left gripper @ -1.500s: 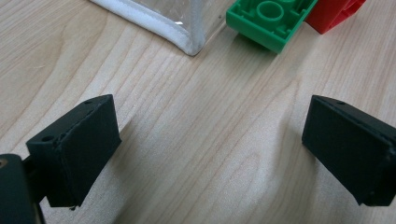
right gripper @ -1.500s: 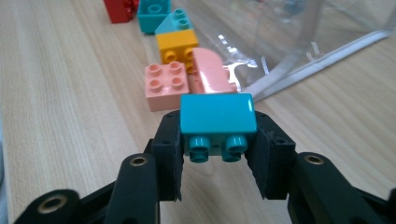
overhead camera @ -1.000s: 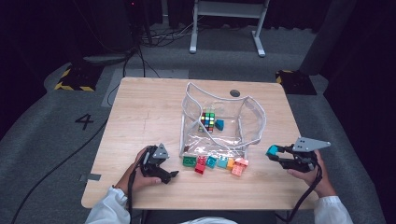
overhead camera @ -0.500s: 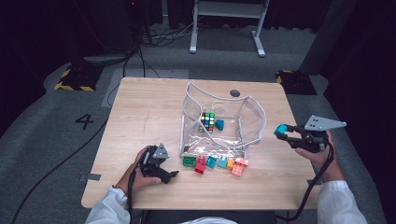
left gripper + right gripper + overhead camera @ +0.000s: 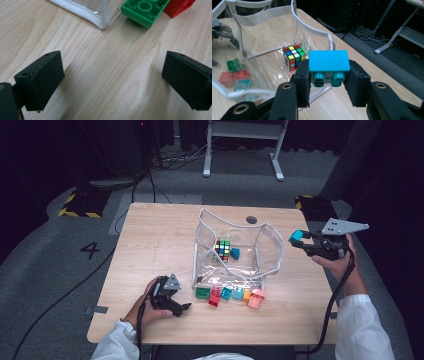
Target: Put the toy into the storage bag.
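Up beside the clear plastic bag with white trim [image 5: 270,251], right gripper [image 5: 329,83] is clamped on a teal plastic building brick [image 5: 329,61], studs facing down toward the camera, long axis spanning across both pads. Left gripper [image 5: 112,80] jaws apart on the light wooden table [image 5: 150,245].

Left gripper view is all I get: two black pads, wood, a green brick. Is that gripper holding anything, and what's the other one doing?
Observer: No, the left gripper is open, with bare table between its jaws. The right gripper is shut on a teal brick, its studs pointing toward the camera.
Operator: What's that white-edged thing by my green brick?
Observer: The corner of a clear bag standing open on the table.
Operator: Anything in it?
Observer: A colour puzzle cube and a small teal piece beside it.
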Tool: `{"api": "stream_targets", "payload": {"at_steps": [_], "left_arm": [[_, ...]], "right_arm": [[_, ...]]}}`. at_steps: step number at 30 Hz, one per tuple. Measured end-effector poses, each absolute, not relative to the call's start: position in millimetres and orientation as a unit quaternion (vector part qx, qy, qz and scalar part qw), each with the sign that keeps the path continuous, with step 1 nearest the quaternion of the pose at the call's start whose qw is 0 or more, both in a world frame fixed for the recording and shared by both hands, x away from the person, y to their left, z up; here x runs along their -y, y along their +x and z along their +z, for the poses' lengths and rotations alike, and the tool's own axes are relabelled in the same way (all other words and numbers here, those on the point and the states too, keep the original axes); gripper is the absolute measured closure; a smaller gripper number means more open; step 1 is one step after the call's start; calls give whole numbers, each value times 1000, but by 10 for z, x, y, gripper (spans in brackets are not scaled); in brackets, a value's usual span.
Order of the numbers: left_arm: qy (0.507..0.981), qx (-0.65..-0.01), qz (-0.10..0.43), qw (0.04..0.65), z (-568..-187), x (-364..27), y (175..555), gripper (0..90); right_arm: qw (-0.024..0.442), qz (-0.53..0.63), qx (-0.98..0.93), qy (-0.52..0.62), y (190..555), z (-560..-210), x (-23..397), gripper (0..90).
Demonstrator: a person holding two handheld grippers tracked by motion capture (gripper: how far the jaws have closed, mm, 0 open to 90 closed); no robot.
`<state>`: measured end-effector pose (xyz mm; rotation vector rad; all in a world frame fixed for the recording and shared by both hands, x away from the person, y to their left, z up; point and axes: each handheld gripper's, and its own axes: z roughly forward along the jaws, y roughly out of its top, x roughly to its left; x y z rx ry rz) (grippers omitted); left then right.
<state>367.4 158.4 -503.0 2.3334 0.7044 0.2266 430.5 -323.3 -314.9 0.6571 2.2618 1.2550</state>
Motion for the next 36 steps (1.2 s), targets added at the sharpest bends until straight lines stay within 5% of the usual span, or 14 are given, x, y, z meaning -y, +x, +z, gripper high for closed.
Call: {"api": "stream_targets", "payload": {"at_steps": [23, 36], "left_arm": [[896, -271, 87, 340, -5030, -1583, 3673, 42], [897, -270, 87, 340, -5030, -1584, 3674, 41]], "right_arm": [[165, 402, -889, 142, 4713, -3308, 2271, 592], [140, 315, -928, 140, 4842, -3474, 2093, 591]]}}
